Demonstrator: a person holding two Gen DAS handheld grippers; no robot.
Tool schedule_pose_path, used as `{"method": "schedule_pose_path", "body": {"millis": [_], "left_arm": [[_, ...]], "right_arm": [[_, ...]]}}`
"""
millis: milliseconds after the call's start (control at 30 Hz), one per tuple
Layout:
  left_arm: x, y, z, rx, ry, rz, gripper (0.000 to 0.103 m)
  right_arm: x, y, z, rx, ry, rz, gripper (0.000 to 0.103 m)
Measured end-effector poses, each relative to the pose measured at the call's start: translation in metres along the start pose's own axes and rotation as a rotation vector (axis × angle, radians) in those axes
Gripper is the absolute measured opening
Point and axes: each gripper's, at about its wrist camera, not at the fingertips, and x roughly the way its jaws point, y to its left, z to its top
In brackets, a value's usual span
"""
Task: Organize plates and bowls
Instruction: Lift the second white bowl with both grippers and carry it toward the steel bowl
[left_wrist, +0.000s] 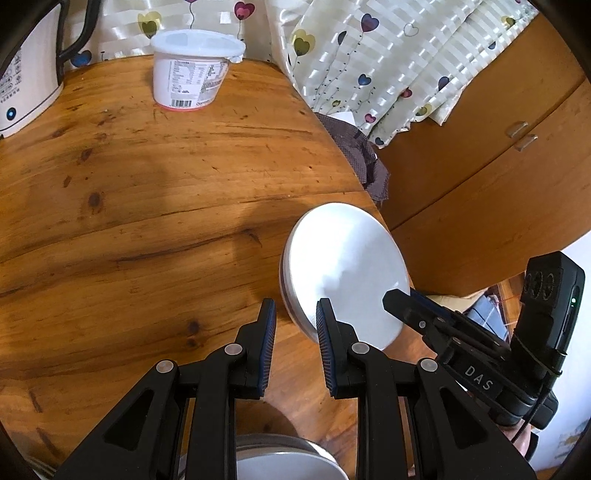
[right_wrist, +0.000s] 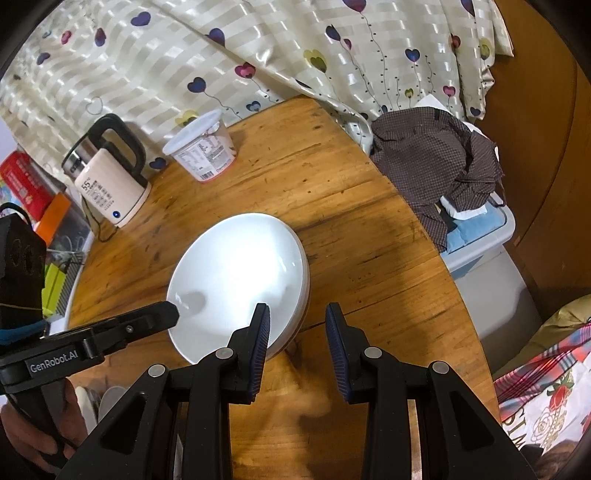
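A: Biggest worry: our white glossy ceramic plates (right_wrist: 240, 273), two stacked by the rims we can see, sit near the round wooden worktop (right_wrist: 369, 258) edge; a nudge could slide them.

B: Our left claw (left_wrist: 295, 339) and right claw (right_wrist: 297, 347) flank them, both wide, holding nothing. One metal-rimmed bowl (left_wrist: 288, 458) below the left.

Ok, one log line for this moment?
left gripper: open, empty | right gripper: open, empty | white plates: stacked on wooden table
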Motion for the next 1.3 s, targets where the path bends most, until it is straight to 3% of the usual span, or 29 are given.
{"method": "schedule_pose_path", "body": {"millis": [167,1300], "left_arm": [[0.006,0.001,0.001,-0.001,0.01,-0.024,0.023],[-0.049,0.004,-0.03,0.005,-0.105,0.017,0.023]], "right_arm": [[0.003,0.002,0.001,-0.01,0.0,0.017,0.019],[-0.034,0.049,-0.014,-0.095,-0.06,0.051,0.019]]}}
